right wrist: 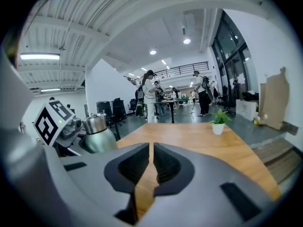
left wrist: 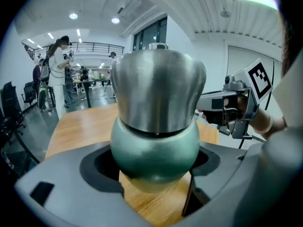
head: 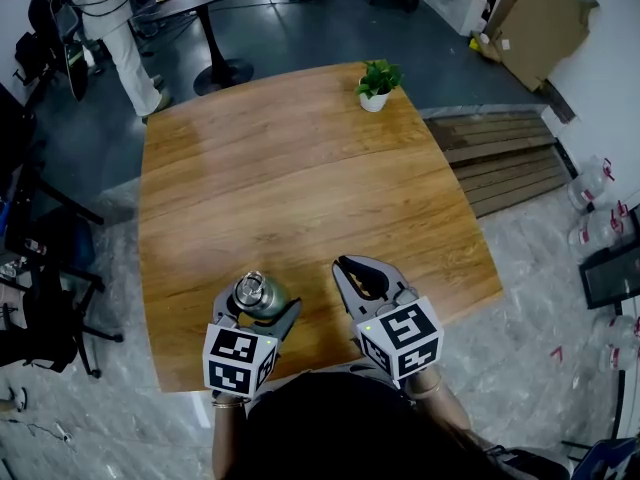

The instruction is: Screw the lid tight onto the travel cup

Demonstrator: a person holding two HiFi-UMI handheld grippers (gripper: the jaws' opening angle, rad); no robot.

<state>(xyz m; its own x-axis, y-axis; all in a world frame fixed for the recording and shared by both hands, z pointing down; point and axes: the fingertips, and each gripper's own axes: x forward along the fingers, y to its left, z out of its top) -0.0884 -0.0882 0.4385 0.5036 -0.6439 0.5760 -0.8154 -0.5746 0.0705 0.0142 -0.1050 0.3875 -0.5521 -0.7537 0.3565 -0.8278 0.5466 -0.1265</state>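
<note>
A wooden table carries a potted plant near its far right corner. Near the front edge the left gripper clamps the cup upright — the right gripper, just beside it, is closed on nothing. Grey floor lies all round, with planks to the right.

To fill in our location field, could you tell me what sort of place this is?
Probably an open-plan office or lab: a wooden table, black office chairs, a railed mezzanine under ceiling lights, and people standing farther back.
</note>
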